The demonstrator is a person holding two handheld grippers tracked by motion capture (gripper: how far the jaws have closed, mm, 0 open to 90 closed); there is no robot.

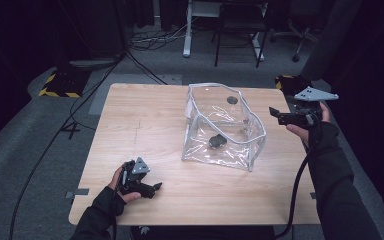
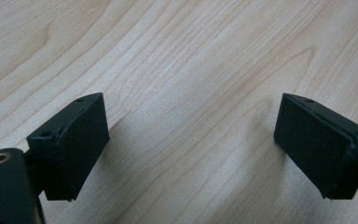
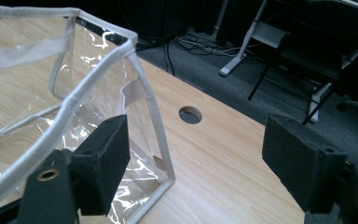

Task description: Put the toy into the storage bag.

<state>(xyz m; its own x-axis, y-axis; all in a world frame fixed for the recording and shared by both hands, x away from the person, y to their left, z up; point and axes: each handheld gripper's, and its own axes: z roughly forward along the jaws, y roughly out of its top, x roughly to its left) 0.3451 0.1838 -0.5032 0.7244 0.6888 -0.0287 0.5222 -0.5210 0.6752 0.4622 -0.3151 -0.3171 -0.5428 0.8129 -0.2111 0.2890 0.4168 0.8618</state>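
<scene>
Wooden table point(image 1: 145, 120), clear bag point(image 1: 223, 127) upright, mouth up

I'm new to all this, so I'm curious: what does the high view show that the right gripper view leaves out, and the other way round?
The high view alone takes in the small dark object lying inside the clear bag, the left tongs low over the table, and both hands. The right gripper view alone looks along the right tongs, open with nothing between them, beside the bag's white-trimmed corner. Both share the bag, the wooden table, its round hole and the right tongs.
</scene>
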